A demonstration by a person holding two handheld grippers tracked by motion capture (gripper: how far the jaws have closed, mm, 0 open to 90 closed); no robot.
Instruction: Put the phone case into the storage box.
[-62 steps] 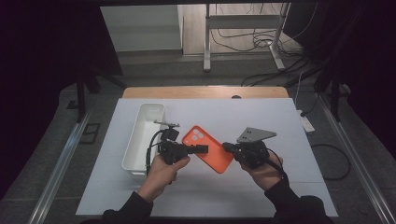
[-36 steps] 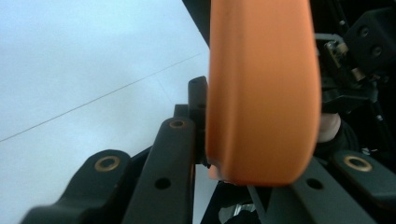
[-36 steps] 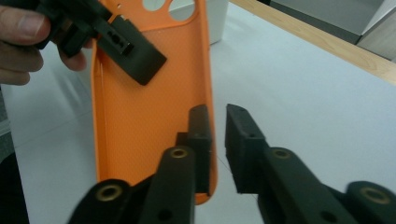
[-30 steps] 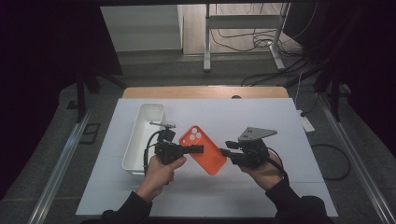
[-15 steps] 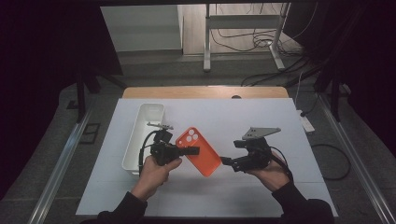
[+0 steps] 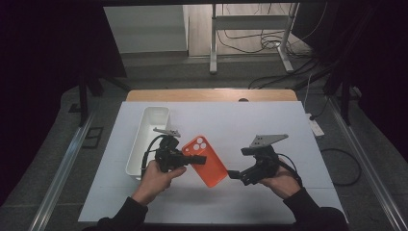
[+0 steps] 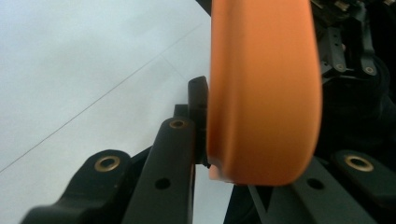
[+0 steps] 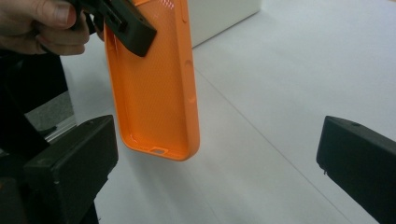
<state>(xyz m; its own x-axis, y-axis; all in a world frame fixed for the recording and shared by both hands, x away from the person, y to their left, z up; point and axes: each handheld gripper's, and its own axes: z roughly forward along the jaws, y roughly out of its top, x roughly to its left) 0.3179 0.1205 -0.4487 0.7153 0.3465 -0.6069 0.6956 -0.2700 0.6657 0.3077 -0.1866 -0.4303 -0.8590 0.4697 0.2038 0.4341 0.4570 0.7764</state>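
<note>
Handover: orange case passes to the left gripper

Left gripper (image 6: 185,159) clamps the case (image 6: 210,161) at its camera end, mid-frame above the counter (image 6: 269,125); right gripper (image 6: 236,174) has just been opening, jaws apart and empty. Next, I'd judge: swing left to the white bin (image 6: 149,134).

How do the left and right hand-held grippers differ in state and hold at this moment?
The left hand-held gripper is shut on the orange phone case near its camera-hole end and holds it above the table. The right hand-held gripper has just been opening; its jaws stand wide, nothing between them, just clear of the case's lower end. Both are black, each held in one hand.
</note>
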